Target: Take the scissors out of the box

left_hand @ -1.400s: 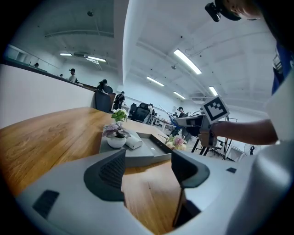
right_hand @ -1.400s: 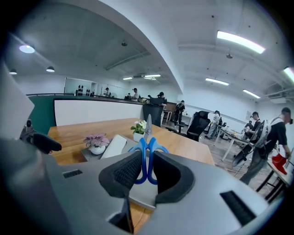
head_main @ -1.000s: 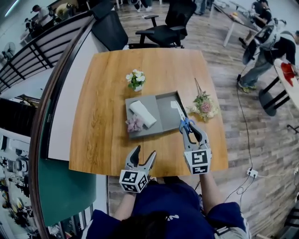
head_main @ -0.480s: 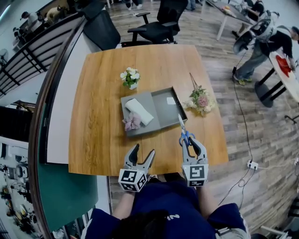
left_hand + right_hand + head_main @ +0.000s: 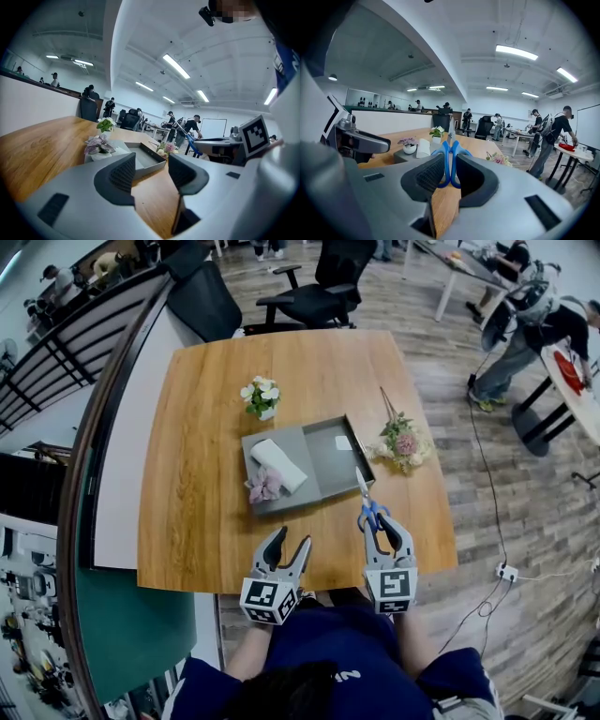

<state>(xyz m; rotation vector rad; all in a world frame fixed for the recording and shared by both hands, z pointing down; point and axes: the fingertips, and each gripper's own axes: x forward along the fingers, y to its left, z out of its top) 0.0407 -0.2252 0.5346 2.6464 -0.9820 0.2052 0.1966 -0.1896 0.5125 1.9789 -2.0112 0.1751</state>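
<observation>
Head view: the right gripper has its jaws clamped on the blue handles of the scissors. The scissors are clear of the box, at its 5 o'clock. The blade points toward 11 o'clock and its tip sits close to the box's near rim. My first worry is that tip: if I swing or lower the gripper without drawing back, I judge it could catch the rim and twist the scissors in the grip. The near edge of the tabletop lies just under my grippers, so scissors put down here could slide off. The bouquet lies at 1 o'clock from the right gripper and could be swept by a sideways move. The left gripper hangs at the box's 6 o'clock.

Left gripper view: the jaws of the left gripper are closing with nothing between them, only bare tabletop and the box ahead. I see no risk there unless I push it forward into the box.

Right gripper view: the pads of the right gripper press both handle loops of the scissors together, and the blade sticks out ahead at 12 o'clock. Only the loops are held, so I judge that a quick tilt could make the scissors pivot or slip out.
</observation>
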